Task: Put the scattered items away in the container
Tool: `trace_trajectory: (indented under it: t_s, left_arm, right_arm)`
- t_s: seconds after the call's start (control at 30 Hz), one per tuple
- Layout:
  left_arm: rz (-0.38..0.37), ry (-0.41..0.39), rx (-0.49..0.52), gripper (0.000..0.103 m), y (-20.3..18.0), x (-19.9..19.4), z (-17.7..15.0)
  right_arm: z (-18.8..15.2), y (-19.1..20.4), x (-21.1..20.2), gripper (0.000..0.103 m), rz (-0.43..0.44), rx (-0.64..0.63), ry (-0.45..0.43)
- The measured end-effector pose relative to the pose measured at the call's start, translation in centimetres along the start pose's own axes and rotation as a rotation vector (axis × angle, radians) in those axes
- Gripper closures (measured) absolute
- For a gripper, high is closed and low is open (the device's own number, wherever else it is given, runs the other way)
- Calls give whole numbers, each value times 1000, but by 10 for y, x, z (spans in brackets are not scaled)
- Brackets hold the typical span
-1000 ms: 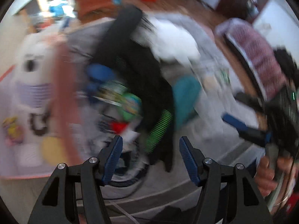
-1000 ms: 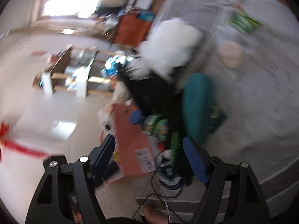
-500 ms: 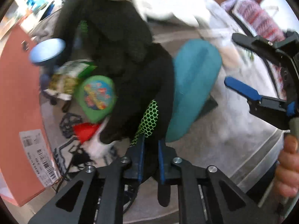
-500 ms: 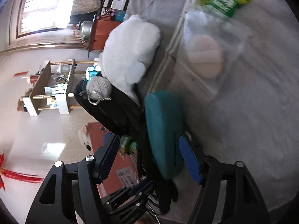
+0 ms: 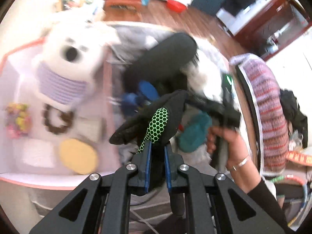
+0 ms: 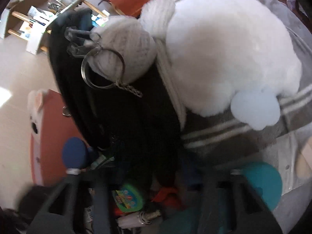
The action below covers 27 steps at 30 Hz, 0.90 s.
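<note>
The left gripper (image 5: 157, 160) had its fingers closed on one black glove (image 5: 154, 117) with a green honeycomb patch, its long axis pointing up and away from the fingers. The container, one pink-edged box (image 5: 23, 177), lay to the left. The right gripper (image 5: 218, 111), nearer to one teal slipper (image 6: 263, 181), was closing; whether it held anything I cannot tell.
</note>
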<state>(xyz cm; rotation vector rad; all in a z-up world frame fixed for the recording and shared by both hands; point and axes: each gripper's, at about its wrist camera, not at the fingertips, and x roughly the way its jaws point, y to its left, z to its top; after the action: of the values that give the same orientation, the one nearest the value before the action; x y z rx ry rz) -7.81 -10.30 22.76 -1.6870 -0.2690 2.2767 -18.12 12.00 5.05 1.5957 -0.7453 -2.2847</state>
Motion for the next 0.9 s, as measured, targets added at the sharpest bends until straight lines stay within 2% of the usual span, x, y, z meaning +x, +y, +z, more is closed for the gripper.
trace_trajectory:
  t_s: [0.03, 0.1, 0.2, 0.27, 0.3, 0.33, 0.37, 0.47, 0.53, 0.6, 0.8, 0.87, 0.9]
  left_arm:
    - [-1, -21, -31, 94, 15, -14, 3]
    - [22, -54, -68, 94, 37, -33, 9]
    - [55, -111, -136, 94, 77, -60, 20]
    - [104, -139, -192, 92, 105, -77, 25]
    - [146, -129, -212, 88, 117, -73, 25]
    - [209, -102, -233, 80, 130, -74, 27]
    - [242, -93, -249, 69, 138, -78, 27]
    - [263, -123, -278, 48, 155, -98, 18]
    - [238, -152, -276, 44, 159, -116, 8]
    - [233, -176, -253, 42, 157, -130, -2]
    - [210, -245, -218, 41, 148, -173, -22]
    - [221, -255, -217, 40, 149, -180, -25]
    - [222, -258, -220, 39, 150, -182, -28]
  right_arm:
    - [-2, -3, -4, 92, 20, 20, -6]
    - [-10, -12, -24, 100, 86, 70, -30]
    - [-21, -17, -67, 100, 159, 102, -74]
    - [-29, -11, -97, 100, 169, 84, -99]
    - [-34, -3, -117, 100, 173, 60, -107]
    - [-38, 5, -132, 100, 174, 39, -113]
    - [-44, 14, -144, 100, 168, 16, -117]
    - [-61, 55, -187, 100, 172, -77, -137]
    - [-75, 82, -214, 100, 185, -159, -160]
    - [-85, 126, -240, 100, 213, -244, -179]
    - [-105, 256, -261, 100, 311, -457, -219]
    - [-112, 287, -259, 94, 335, -498, -247]
    - [-114, 303, -253, 76, 343, -509, -232]
